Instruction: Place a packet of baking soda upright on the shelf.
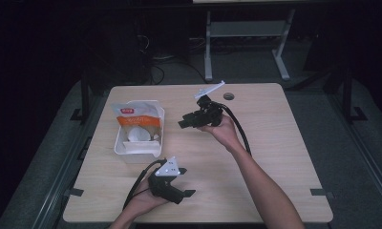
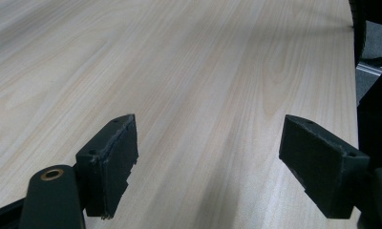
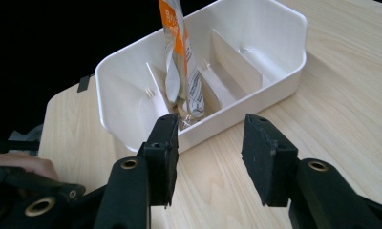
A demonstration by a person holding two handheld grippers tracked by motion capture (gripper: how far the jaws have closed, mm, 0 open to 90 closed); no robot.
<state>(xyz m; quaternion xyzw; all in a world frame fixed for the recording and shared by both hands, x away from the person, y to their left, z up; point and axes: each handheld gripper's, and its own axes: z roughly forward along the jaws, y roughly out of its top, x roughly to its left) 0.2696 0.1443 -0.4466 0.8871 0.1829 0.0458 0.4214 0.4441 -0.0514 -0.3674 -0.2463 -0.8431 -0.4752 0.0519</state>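
A white bin point(image 1: 139, 138) with inner dividers sits on the light wooden tabletop point(image 1: 275, 157), toward its left half in the high view, and serves as the landmark here. An orange and white pouch point(image 1: 135, 123) stands in the bin, leaning up out of it; in the right gripper view the pouch point(image 3: 179, 62) rises upright from a middle compartment between two thin dividers, its lower edge down inside the bin point(image 3: 284, 57). The right gripper point(image 1: 186, 122) is held above the tabletop just to the right of the bin, pointing toward it, with the person's hand behind it. Its jaws stand parted with nothing between them, and the pads are clear of the bin's near wall. The left gripper point(image 1: 185, 194) lies near the front edge of the tabletop, in front of the bin and a little to its right, held in the person's other hand. Its jaws are spread wide over bare wood point(image 2: 203, 86), gripping nothing.
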